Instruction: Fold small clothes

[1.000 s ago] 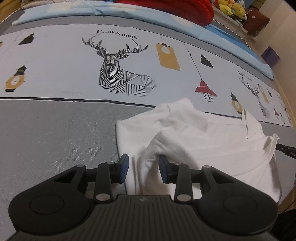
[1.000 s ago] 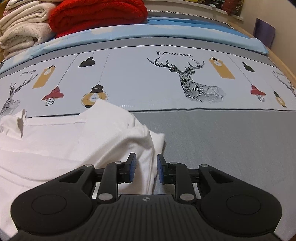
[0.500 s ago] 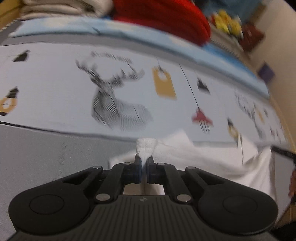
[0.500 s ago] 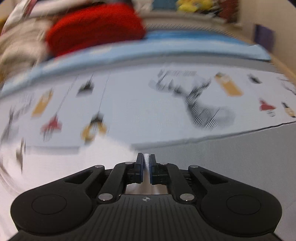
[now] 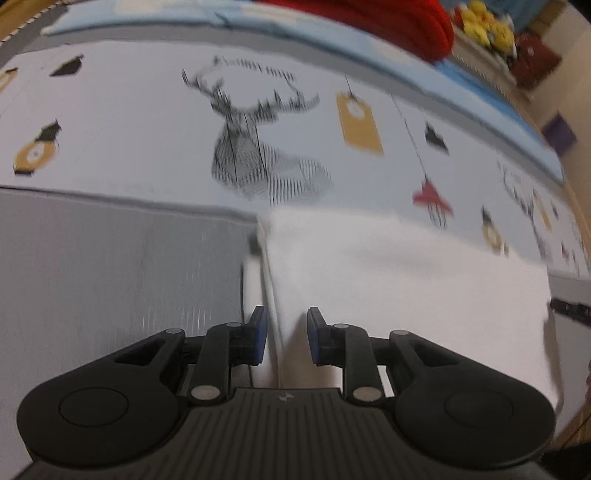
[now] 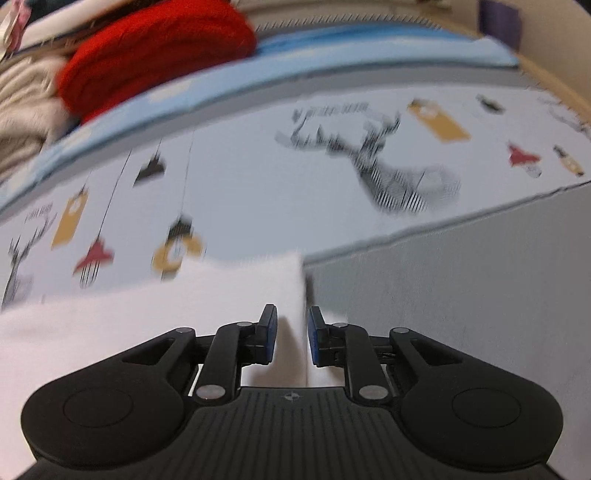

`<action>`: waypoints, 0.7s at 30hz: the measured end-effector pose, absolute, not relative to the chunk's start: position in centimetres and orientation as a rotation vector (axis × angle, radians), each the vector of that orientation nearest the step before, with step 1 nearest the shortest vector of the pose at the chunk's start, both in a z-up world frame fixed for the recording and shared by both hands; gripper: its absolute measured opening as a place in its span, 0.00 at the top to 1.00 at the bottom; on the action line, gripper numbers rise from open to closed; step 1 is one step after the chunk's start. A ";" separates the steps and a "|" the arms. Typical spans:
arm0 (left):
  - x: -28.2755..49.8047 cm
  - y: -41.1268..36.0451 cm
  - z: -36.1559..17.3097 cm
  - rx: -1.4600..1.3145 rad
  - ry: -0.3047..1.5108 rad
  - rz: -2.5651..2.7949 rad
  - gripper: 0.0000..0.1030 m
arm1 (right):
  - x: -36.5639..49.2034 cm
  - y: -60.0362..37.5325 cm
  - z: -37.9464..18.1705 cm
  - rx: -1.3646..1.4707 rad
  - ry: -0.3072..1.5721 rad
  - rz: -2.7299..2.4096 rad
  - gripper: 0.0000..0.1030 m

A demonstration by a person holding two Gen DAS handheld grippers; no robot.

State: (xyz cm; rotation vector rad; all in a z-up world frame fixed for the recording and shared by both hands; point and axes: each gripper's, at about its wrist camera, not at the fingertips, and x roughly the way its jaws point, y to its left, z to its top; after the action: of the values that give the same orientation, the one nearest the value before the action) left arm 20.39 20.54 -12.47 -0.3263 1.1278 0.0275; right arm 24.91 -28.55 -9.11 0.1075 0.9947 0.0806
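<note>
A white garment lies on the grey band of the printed bed sheet, folded flat with a straight left edge. My left gripper straddles that edge. Its jaws are opening and the blue pads stand clear of the cloth between them. In the right wrist view the same garment spreads to the left, with its right edge running between the fingers of my right gripper. Those jaws are opening too, with a gap on both sides of the cloth. Both views are blurred.
The sheet carries deer and lamp prints farther back. A red blanket and cream folded blankets are stacked at the head of the bed. Yellow plush toys sit at the far right, beyond the blue sheet edge.
Half a second ago both grippers were shut on pinched bits of the white cloth. Now both sets of jaws have parted, and the once-rumpled garment lies flat with straight folded edges.
</note>
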 end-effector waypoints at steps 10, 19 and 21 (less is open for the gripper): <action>15.1 17.0 -10.6 -0.049 1.131 0.086 0.71 | 19.0 -28.1 -8.0 -0.139 1.003 0.114 0.78; 10.7 15.6 -10.2 -0.115 1.147 -0.013 0.66 | 13.2 -29.9 -5.4 0.001 1.013 0.183 0.72; 11.1 15.7 -11.6 -0.144 1.224 0.012 0.66 | 13.2 -30.1 -7.0 -0.008 1.101 0.146 0.72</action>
State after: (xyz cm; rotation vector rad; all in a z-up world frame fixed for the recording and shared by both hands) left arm 11.06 15.69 -11.61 -0.1441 1.2241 0.0120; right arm 13.22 -30.06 -7.00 -0.0085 1.1014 0.1461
